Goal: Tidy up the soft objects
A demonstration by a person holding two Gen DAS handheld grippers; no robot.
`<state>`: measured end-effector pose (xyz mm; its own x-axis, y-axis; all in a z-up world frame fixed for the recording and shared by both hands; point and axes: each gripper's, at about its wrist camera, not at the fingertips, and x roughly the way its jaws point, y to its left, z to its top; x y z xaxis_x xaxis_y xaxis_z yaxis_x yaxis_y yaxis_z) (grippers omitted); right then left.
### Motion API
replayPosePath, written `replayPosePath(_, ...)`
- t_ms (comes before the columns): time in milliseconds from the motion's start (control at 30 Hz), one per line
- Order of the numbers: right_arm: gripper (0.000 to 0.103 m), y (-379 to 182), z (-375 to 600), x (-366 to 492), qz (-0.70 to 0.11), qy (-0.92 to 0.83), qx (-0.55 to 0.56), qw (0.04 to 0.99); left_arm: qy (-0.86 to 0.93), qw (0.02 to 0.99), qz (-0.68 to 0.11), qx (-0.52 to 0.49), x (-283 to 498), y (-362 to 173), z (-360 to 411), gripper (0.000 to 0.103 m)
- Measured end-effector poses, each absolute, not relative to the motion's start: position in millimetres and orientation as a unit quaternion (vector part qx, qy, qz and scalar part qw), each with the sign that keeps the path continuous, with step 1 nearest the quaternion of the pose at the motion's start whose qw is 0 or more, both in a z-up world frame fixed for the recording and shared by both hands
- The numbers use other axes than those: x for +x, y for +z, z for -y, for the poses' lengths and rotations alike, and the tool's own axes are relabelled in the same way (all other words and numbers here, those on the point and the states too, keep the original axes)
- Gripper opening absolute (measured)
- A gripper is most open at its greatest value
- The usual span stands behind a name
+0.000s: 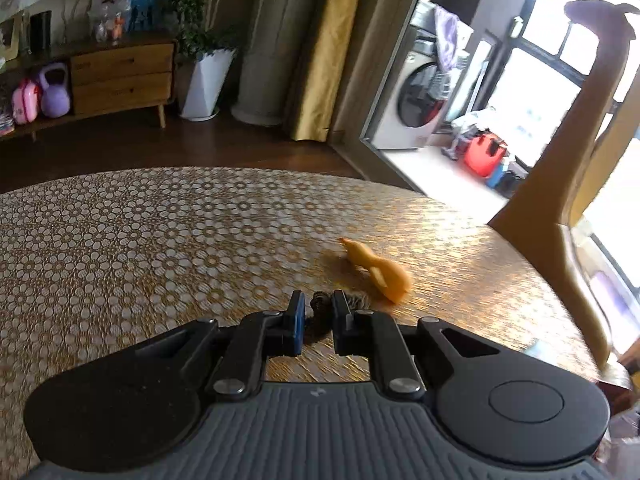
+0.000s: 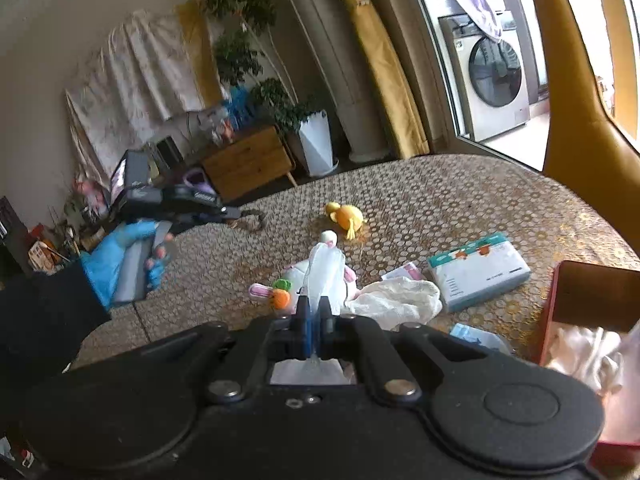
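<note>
- Two grippers show, each in its own wrist view, above a table (image 1: 120,220) with a gold circle-patterned cloth.
- Left gripper (image 1: 318,320), low centre of the left view, is clamped on a small dark coiled thing (image 1: 320,312); what it is cannot be told through the blur.
- Just right of and above its fingertips in that frame, a yellow duck (image 1: 376,268) lies on the cloth, blurred.
- Right gripper (image 2: 314,312), low centre of the right view, pinches a white translucent bag (image 2: 326,276) that stands up between its closed jaws.
- Behind the bag, a white plush (image 2: 296,280) with pink ears and an orange carrot lies on the table; the duck (image 2: 344,216) sits above it, well apart.
- Right of the plush lies a crumpled white cloth (image 2: 400,300), then a tissue pack (image 2: 480,268).
- At the right edge stands a red box (image 2: 560,300) with pale fabric inside.
- At left in the right view, a blue-gloved hand (image 2: 120,256) holds the left gripper (image 2: 256,220) over the table edge.
</note>
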<state>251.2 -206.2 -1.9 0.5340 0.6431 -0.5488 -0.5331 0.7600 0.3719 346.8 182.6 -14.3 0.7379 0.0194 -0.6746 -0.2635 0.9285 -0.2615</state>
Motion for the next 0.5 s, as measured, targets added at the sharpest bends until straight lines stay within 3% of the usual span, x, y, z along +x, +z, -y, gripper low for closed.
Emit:
replayPosePath(333, 0.002, 12.1, 251.1, 221.3, -0.313, 0.314, 0.108, 0.89, 0.01, 0.935, -0.323, -0.144, 282.4, 33.4, -115.9, 0.013)
replayPosePath(500, 0.002, 13.0, 270.0, 211.2, -0.307, 0.305, 0.12, 0.893, 0.0, 0.926, -0.352, -0.14, 273.6, 16.4, -104.2, 0.013)
